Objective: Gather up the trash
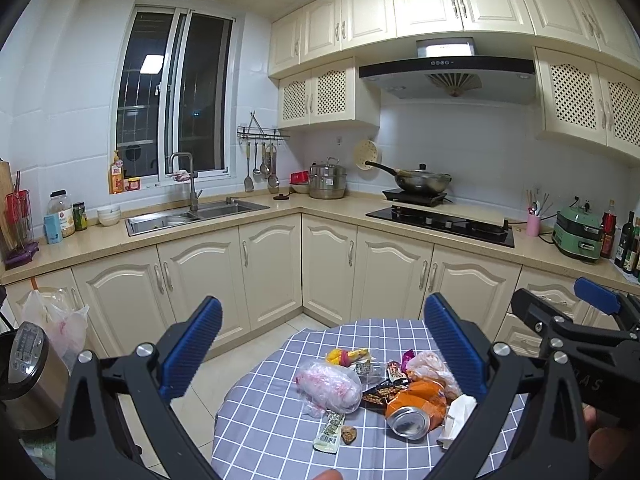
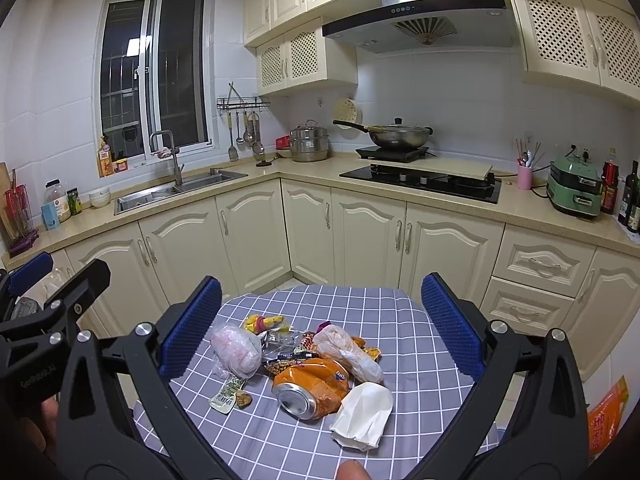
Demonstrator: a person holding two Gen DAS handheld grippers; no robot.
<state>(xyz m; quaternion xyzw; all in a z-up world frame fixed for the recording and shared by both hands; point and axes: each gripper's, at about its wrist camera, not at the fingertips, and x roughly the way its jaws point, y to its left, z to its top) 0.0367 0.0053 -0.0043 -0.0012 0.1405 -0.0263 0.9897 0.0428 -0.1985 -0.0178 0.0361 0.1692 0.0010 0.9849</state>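
My right view's edge cuts off an orange packet (image 2: 608, 416), and the crushed can (image 2: 310, 390) hides wrappers beneath it.

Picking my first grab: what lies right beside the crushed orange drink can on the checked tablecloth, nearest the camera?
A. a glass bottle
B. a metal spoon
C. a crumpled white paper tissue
C: the crumpled white paper tissue lies against the crushed orange drink can on the checked tablecloth.

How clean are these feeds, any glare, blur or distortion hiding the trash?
Left wrist view: strong fisheye bending, dark corners, ceiling light mirrored in the window; the crushed can is sharp. Right wrist view: same bending, even light, the white tissue bright but not washed out.
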